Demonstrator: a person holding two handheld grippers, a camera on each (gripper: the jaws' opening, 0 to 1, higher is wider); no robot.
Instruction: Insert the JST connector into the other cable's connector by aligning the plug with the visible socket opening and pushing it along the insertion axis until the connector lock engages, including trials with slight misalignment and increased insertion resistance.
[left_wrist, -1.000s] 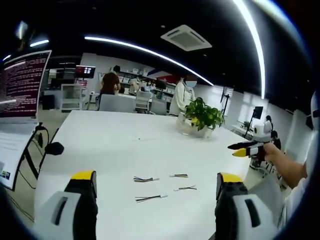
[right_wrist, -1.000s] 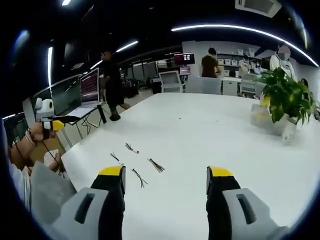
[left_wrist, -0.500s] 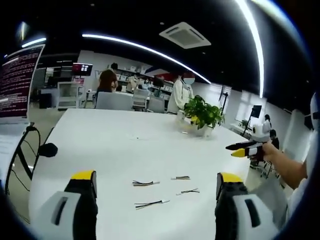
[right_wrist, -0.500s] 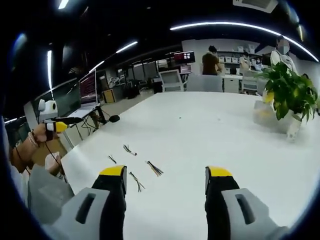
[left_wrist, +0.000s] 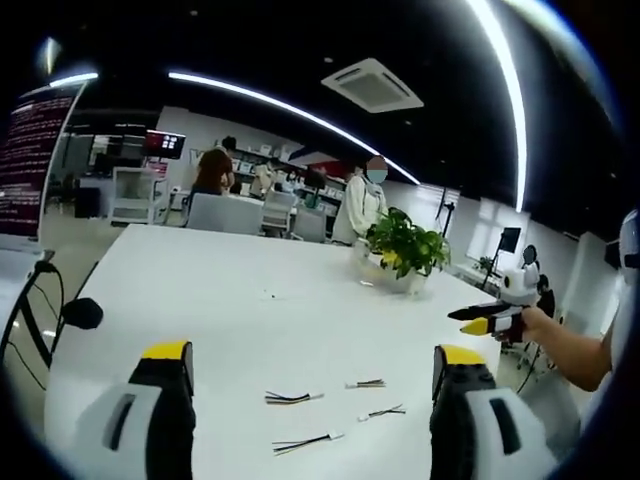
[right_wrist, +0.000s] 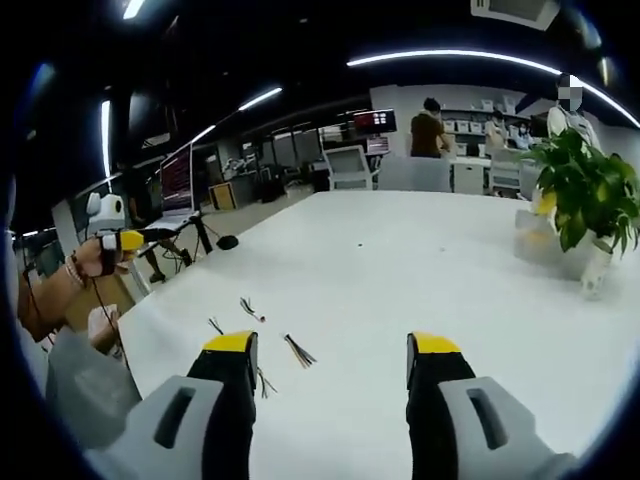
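I am holding both grippers wide open and empty: the left gripper (left_wrist: 310, 375) and the right gripper (right_wrist: 330, 360) are hovering above the table (left_wrist: 230, 320). The cables (left_wrist: 325, 410) are lying loose on it between my left jaws, four short pieces apart from one another. I judge nothing is grasped yet; next I need to lower and pick one cable per gripper.
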